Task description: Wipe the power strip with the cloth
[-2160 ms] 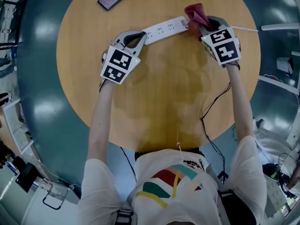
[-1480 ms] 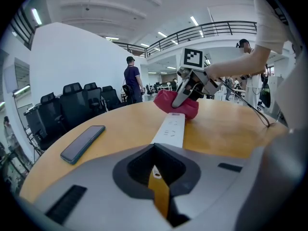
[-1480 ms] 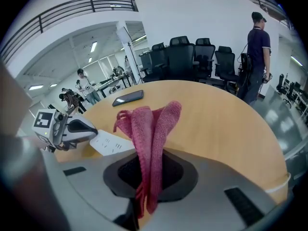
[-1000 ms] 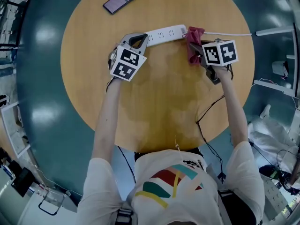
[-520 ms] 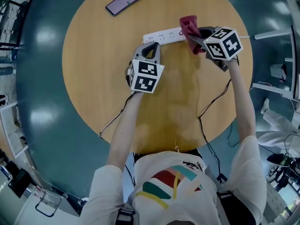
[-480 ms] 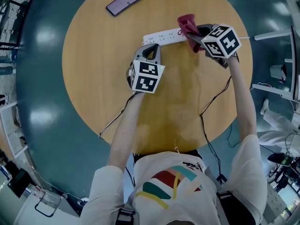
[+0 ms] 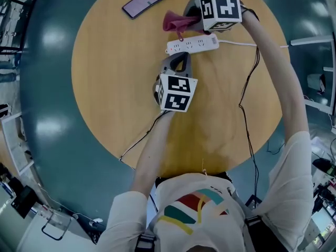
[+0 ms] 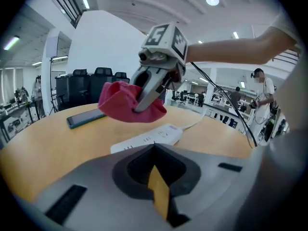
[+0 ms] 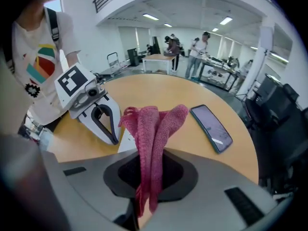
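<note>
One power strip [image 7: 192, 44] on tabletop [image 7: 105, 88]; one phone [image 7: 144, 2], 11 o'clock; one cloth [image 7: 176, 21], pinched in right hand-held gripper [image 7: 190, 16], apparently lifted; left hand-held gripper [image 7: 180, 61] pressed together, empty; cloth moved from strip's 3 o'clock end to 11 o'clock.

White power strip [image 7: 192, 44] flat on wooden table [image 7: 105, 83], bunched red cloth [image 7: 176, 21] aloft just beyond it
</note>
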The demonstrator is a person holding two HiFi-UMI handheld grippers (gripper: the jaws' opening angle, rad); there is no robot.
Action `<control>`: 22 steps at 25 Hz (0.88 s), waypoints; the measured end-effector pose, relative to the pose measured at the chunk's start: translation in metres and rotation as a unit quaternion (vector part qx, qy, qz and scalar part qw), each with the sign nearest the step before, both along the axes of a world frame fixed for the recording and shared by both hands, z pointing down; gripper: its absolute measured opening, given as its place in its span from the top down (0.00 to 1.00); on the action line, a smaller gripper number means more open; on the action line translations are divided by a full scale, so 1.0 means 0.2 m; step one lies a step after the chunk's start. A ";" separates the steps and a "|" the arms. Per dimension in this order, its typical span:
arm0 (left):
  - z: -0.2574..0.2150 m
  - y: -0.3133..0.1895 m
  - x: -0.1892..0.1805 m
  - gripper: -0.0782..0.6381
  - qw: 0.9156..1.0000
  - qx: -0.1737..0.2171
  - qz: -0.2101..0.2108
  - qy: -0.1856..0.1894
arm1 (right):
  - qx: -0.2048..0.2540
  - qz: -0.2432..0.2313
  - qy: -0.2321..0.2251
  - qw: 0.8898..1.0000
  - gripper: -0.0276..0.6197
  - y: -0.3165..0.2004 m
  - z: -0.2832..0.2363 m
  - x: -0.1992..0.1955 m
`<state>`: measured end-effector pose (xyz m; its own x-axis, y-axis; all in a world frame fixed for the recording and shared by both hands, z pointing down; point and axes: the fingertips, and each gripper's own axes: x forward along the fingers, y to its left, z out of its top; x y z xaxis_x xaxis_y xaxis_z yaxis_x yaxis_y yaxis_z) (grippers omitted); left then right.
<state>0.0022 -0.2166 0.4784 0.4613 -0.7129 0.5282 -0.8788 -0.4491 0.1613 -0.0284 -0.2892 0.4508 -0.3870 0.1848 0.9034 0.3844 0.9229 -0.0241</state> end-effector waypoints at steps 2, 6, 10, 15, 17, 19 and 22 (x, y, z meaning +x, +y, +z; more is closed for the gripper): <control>0.03 -0.03 0.01 0.84 1.000 -0.009 -0.009 -0.007 | -0.016 -0.039 0.018 0.999 0.90 0.01 0.03 -0.08; 0.04 -0.06 0.00 0.84 0.999 -0.015 -0.045 -0.004 | -0.056 -0.103 0.065 0.991 0.90 0.07 0.13 -0.15; 0.05 -0.07 -0.02 0.84 0.999 -0.005 -0.052 -0.013 | -0.070 -0.145 0.094 0.982 0.90 0.12 0.21 -0.17; 0.06 -0.08 -0.01 0.84 0.999 0.004 -0.038 -0.029 | -0.056 -0.132 0.081 0.986 0.90 0.05 0.25 -0.18; 0.07 -0.08 -0.01 0.84 0.999 0.002 -0.041 -0.024 | -0.067 -0.123 0.075 0.987 0.90 0.05 0.27 -0.18; 0.06 -0.08 -0.01 0.84 0.999 0.002 -0.042 -0.023 | -0.078 -0.119 0.072 0.987 0.90 0.08 0.29 -0.18; 0.05 -0.09 -0.01 0.84 0.999 0.006 -0.040 -0.022 | -0.085 -0.109 0.062 0.988 0.90 0.09 0.28 -0.18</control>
<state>-0.0003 -0.2347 0.4890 0.3789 -0.7530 0.5381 -0.9181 -0.3790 0.1161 -0.0650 -0.2719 0.5069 -0.2099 0.4048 0.8900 0.5575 0.7974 -0.2312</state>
